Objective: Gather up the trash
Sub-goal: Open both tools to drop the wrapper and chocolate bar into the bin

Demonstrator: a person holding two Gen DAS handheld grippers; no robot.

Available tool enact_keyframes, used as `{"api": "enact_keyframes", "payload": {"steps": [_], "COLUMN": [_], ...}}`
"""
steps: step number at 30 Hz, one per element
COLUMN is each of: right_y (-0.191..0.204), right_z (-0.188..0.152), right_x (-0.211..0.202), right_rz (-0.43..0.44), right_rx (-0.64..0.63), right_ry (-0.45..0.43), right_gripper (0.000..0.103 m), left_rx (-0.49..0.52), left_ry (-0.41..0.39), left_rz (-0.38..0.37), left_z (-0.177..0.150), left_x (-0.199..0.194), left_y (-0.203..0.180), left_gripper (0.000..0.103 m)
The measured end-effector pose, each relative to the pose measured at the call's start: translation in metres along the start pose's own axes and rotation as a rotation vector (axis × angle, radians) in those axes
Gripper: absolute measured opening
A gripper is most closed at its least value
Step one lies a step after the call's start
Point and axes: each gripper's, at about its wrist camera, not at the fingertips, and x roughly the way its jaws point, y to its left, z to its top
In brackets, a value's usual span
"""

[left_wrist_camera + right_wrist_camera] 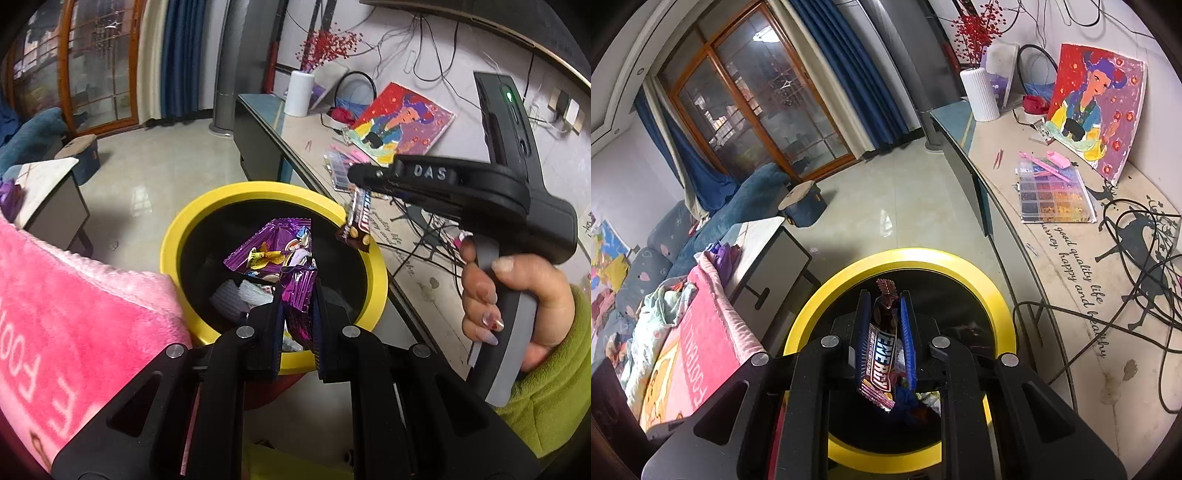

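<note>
Trash first: a crinkly purple foil wrapper (298,310) is clamped between the left gripper (297,325) fingers, held right over the mouth of the round bin with the yellow rim (173,236). A brown candy bar wrapper with white lettering (881,354) is pinched by the right gripper (882,332) fingers, also above the bin opening. Down inside the bin, another purple wrapper (273,243) and some white crumpled stuff (236,295) can be seen already. A fluffy pink blanket with lettering (66,321) is crowding the bin's left edge. To the right, a long pale table (1052,295) is cluttered with black cables (1137,258), a clear bead organizer box (1052,195), a colourful portrait painting (1097,110) and a white ribbed vase (979,92). The right gripper's handle is wrapped by a hand (517,295) in a green sleeve.
</note>
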Motion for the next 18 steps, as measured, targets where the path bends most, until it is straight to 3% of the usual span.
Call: {"api": "enact_keyframes", "payload": {"steps": [13, 15, 17, 18], "right_y": [0.0, -0.001, -0.004, -0.005], "right_z": [0.004, 0.004, 0.005, 0.005], "right_x": [0.016, 0.016, 0.016, 0.015], "right_rz": [0.022, 0.027, 0.03, 0.03], "right_rx": [0.005, 0.01, 0.021, 0.024], "right_ry": [0.023, 0.024, 0.024, 0.023], "right_gripper": [0.017, 0.019, 0.03, 0.031], "left_rx": [0.003, -0.003, -0.015, -0.019], "left_ry": [0.029, 0.026, 0.022, 0.02], "left_rz": [0.02, 0.03, 0.031, 0.034], "left_z": [0.007, 0.01, 0.01, 0.011], "left_x": [0.026, 0.029, 0.029, 0.029], "left_y": [0.004, 0.005, 0.008, 0.009], "left_gripper": [0.009, 0.021, 0.034, 0.037]}}
